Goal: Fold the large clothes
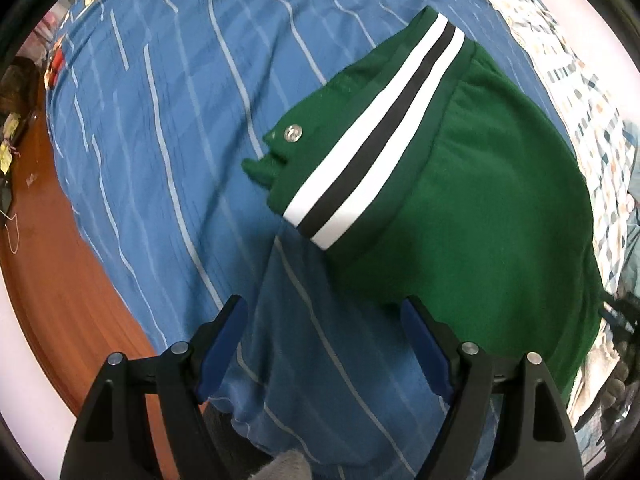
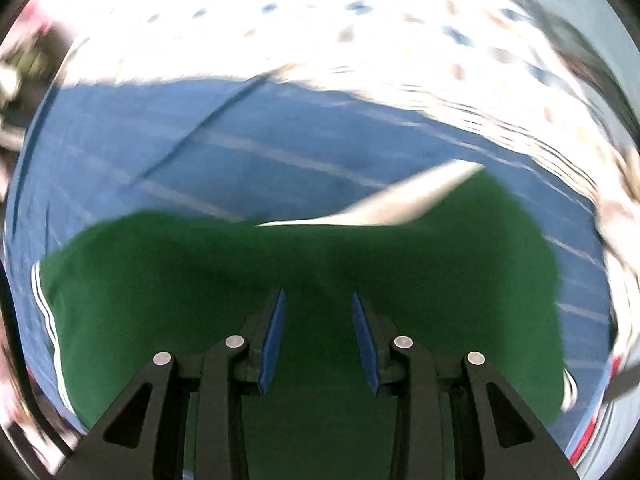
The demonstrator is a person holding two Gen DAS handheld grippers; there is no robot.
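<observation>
A folded green garment point(image 1: 488, 184) with a white-and-black striped band point(image 1: 384, 136) and a metal snap point(image 1: 293, 134) lies on the blue striped bed sheet point(image 1: 168, 128). My left gripper point(image 1: 324, 320) is open and empty, hovering above the sheet just left of the garment's near edge. In the blurred right wrist view the green garment point(image 2: 200, 272) fills the lower half. My right gripper point(image 2: 318, 304) is open and empty, close above the green fabric. A whitish strip point(image 2: 400, 200) lies along the garment's far edge.
A white patterned quilt point(image 1: 580, 92) lies along the right of the bed and shows at the back in the right wrist view point(image 2: 320, 28). The wooden floor point(image 1: 52, 272) and clutter point(image 1: 12, 128) are off the bed's left edge.
</observation>
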